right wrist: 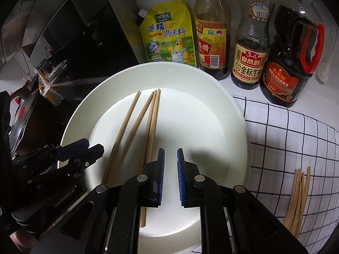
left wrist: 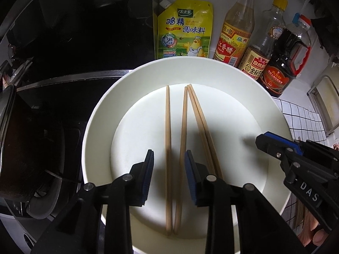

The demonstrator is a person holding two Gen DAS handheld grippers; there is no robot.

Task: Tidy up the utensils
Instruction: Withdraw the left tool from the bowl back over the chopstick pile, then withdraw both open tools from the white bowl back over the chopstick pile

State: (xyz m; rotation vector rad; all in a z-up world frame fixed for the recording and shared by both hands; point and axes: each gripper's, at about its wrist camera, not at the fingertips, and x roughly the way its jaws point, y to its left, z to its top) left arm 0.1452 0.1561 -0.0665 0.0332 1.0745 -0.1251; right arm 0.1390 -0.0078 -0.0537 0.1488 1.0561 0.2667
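Several wooden chopsticks (left wrist: pixel 183 127) lie in a wide white plate (left wrist: pixel 99 114). My left gripper (left wrist: pixel 168 160) is open low over the plate, its jaws either side of the two left chopsticks (left wrist: pixel 168 131), touching neither. My right gripper (right wrist: pixel 170 158) is open and empty over the bare right part of the plate (right wrist: pixel 233 127), just right of the chopsticks (right wrist: pixel 152 116). It shows in the left wrist view (left wrist: pixel 273 142) at the plate's right rim. A bundle of several more chopsticks (right wrist: pixel 296 199) lies on the checked cloth (right wrist: pixel 296 131).
A yellow seasoning pouch (left wrist: pixel 185 29) and three sauce bottles (left wrist: pixel 235 31) stand close behind the plate against the wall. A black stove (left wrist: pixel 63 42) with a pot (left wrist: pixel 12 131) is on the left.
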